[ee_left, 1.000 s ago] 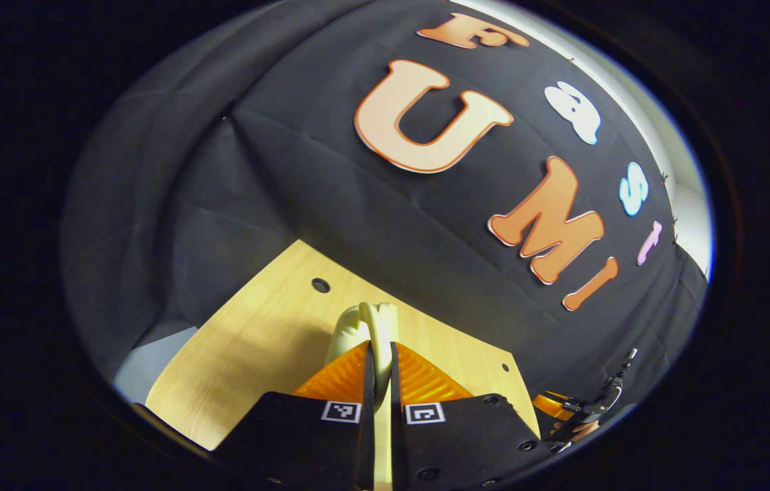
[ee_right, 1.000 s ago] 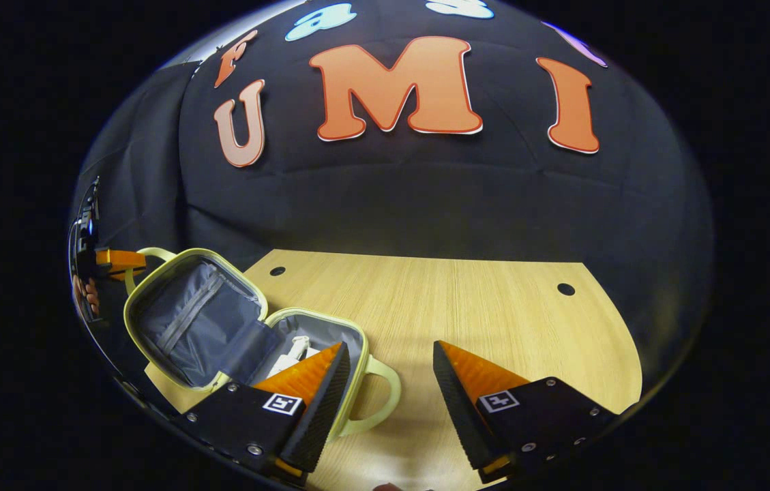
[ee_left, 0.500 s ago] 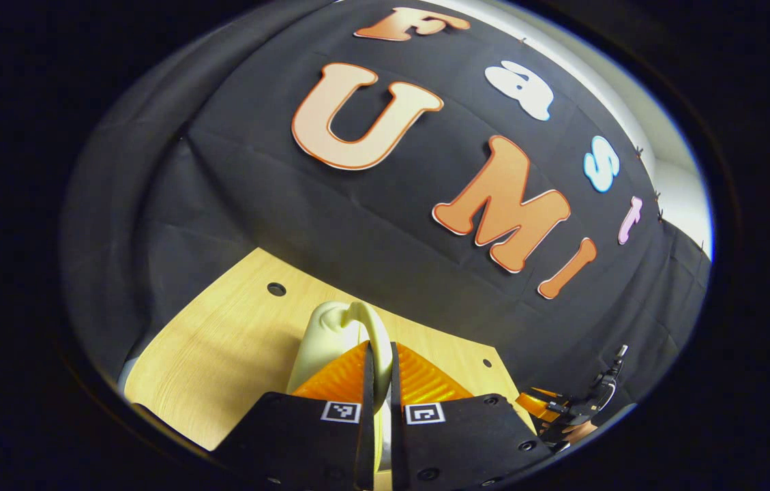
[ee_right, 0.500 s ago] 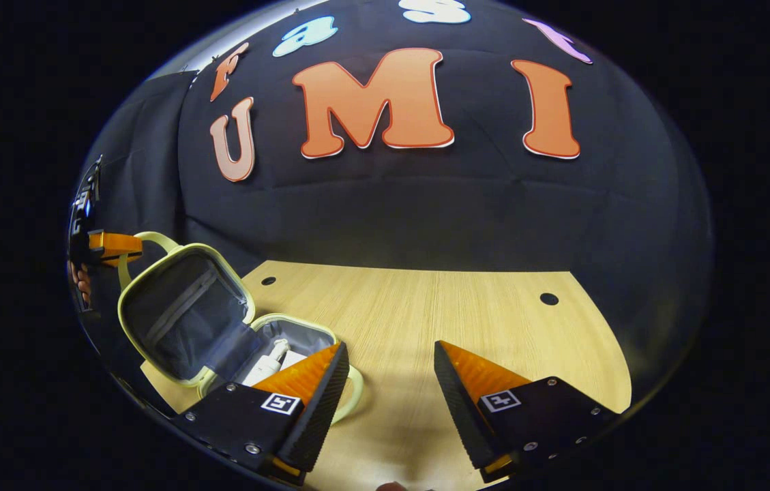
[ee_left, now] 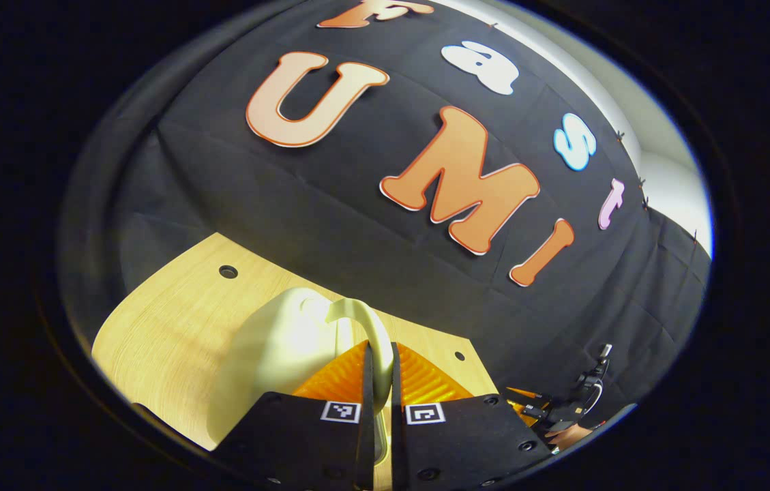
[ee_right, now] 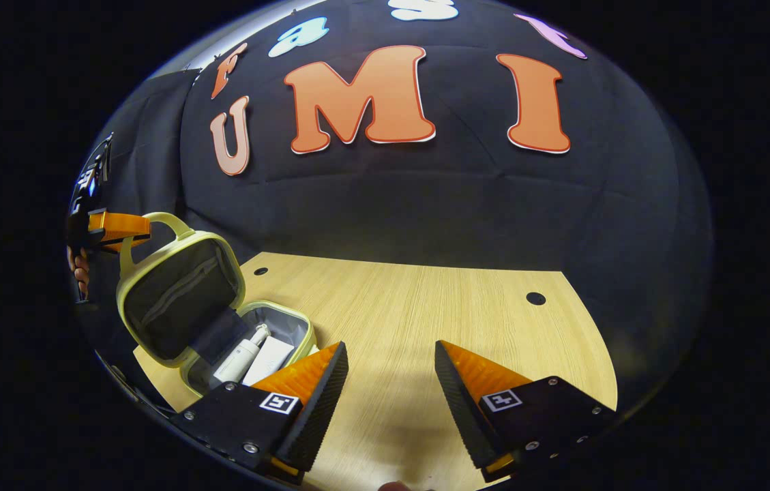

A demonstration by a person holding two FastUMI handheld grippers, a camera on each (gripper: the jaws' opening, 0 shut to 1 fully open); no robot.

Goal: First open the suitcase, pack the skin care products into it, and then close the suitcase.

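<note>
A small pale yellow suitcase (ee_right: 180, 300) with a grey lining lies open at the left of the wooden table (ee_right: 425, 320). A white bottle (ee_right: 240, 352) and a white box (ee_right: 270, 358) lie in its lower half. The lid (ee_left: 275, 348) stands raised. My left gripper (ee_left: 378, 358) is shut on the lid's handle (ee_left: 364, 320); it also appears far off as the left gripper (ee_right: 115, 228) on that handle (ee_right: 166, 221). My right gripper (ee_right: 390, 354) hangs open over the table, right of the suitcase, with nothing between its fingers.
The table has small round holes near its far edge (ee_right: 535, 298) (ee_left: 228, 271). The black booth wall rises right behind it. The right gripper and the hand holding it (ee_left: 565, 416) show far off at the lower right of the left gripper view.
My left gripper has swung the lid by its handle further up and over toward the lower half. My right gripper has shifted a little to the right, away from the suitcase.
</note>
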